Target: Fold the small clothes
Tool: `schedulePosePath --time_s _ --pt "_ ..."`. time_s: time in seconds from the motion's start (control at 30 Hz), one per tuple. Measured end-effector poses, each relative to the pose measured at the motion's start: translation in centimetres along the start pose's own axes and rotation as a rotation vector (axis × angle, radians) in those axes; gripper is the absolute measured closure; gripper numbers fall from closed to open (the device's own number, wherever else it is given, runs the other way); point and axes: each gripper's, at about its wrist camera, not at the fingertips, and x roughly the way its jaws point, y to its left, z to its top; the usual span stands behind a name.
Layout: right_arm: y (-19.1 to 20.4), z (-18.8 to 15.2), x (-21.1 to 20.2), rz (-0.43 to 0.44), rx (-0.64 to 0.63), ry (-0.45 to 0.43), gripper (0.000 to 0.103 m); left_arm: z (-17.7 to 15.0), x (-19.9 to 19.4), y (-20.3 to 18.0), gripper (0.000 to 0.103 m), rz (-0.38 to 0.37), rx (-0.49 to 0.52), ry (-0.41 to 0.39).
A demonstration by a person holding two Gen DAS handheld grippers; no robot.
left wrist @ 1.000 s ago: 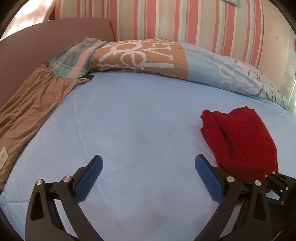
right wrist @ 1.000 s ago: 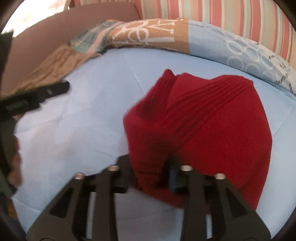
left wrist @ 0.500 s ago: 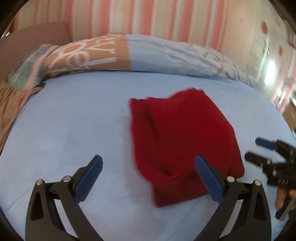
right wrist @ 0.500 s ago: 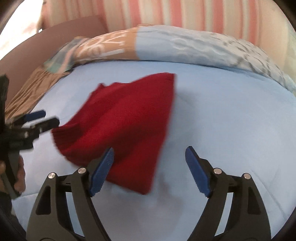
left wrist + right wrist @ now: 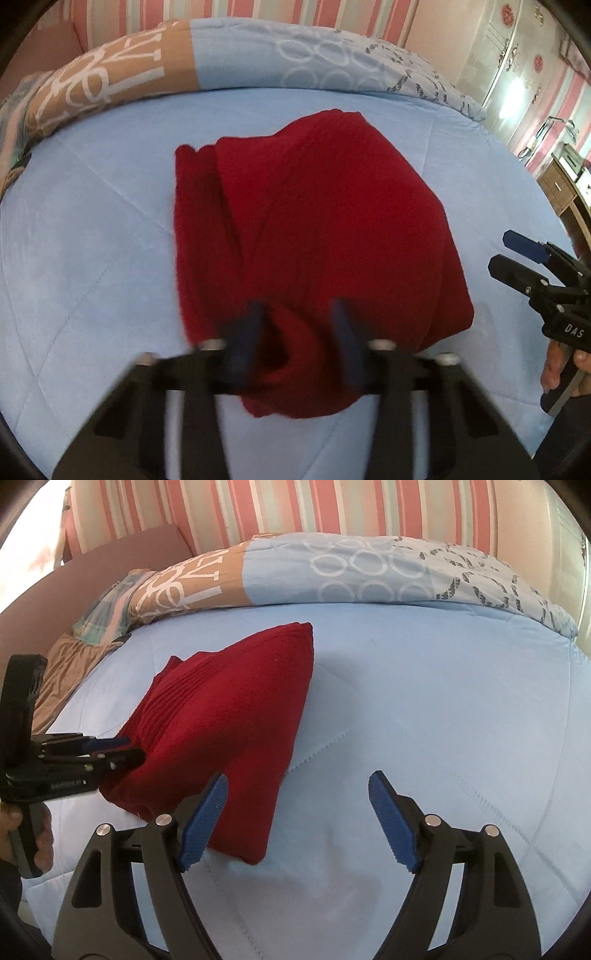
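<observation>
Left wrist view: left gripper (image 5: 295, 339) had just been closing, its blue pads (image 5: 242, 341) blurred, with the near edge of the red knit garment (image 5: 317, 229) bunched between them; pads appeared to press on the fabric, so clamped on the garment. Garment lay folded into a thick bundle on the light blue bed cover (image 5: 85, 258), mid-bed, with its near corner drooping past the pads. Right gripper (image 5: 517, 254) sat at the right edge, off the garment, with a hand (image 5: 565, 365) on its handle.

Right wrist view: right gripper (image 5: 297, 818) had its jaws spread wide, nothing between them but bed cover (image 5: 443, 720); left pad (image 5: 203, 819) overlapped the garment's near corner in the frame, contact unclear. Left gripper (image 5: 129, 753) came in from the left, its tips at the garment's (image 5: 229, 716) left edge. Beyond: a rolled patterned duvet (image 5: 332, 572) along the far side, a brown cloth (image 5: 62, 672) at left, then the pink-striped wall (image 5: 295, 506).
</observation>
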Motion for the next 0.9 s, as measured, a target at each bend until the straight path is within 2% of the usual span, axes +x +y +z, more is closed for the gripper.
schedulePosePath --time_s 0.03,0.1,0.17,0.27,0.4,0.53,0.6,0.73,0.77,0.8,0.83,0.87,0.9 --pt "0.0 0.0 0.0 -0.001 -0.001 0.0 0.024 0.0 0.0 0.5 0.09 -0.007 -0.017 0.004" --pt "0.0 -0.1 0.1 0.0 -0.002 0.001 0.024 -0.3 -0.3 0.9 0.092 -0.007 -0.027 0.0" --pt "0.0 -0.1 0.1 0.001 0.002 -0.002 0.024 -0.9 -1.3 0.6 0.093 0.057 0.002 -0.049" --pt "0.3 0.0 0.1 0.009 0.004 -0.011 0.024 -2.6 -2.2 0.9 0.093 0.108 0.011 -0.097" --pt "0.9 0.3 0.3 0.018 -0.008 -0.012 0.024 -5.2 -1.0 1.9 0.093 0.095 -0.04 -0.054" --pt "1.4 0.1 0.8 0.022 -0.023 0.003 0.024 -7.0 -0.8 3.2 0.093 0.091 -0.131 -0.064" --pt "1.6 0.0 1.1 0.018 -0.031 0.012 0.024 -6.9 -0.5 3.7 0.093 0.084 -0.165 -0.06" --pt "1.5 0.2 1.1 0.024 -0.022 0.013 0.024 -5.9 -0.2 3.1 0.09 0.118 -0.14 -0.052" --pt "1.4 0.2 1.0 0.026 -0.02 0.01 0.024 -5.6 -0.4 3.0 0.087 0.115 -0.139 -0.05" --pt "1.4 0.2 0.9 0.03 -0.02 0.01 0.024 -5.4 -0.7 3.0 0.068 0.134 -0.141 -0.052" --pt "1.4 0.3 0.8 0.039 -0.023 0.01 0.024 -5.3 -1.3 3.0 0.037 0.156 -0.144 -0.061" --pt "1.4 0.3 0.8 0.044 -0.028 0.009 0.024 -5.2 -1.8 3.2 0.027 0.165 -0.146 -0.075" --pt "1.5 0.4 0.7 0.05 -0.035 0.009 0.024 -5.0 -2.6 3.2 0.02 0.172 -0.151 -0.099"
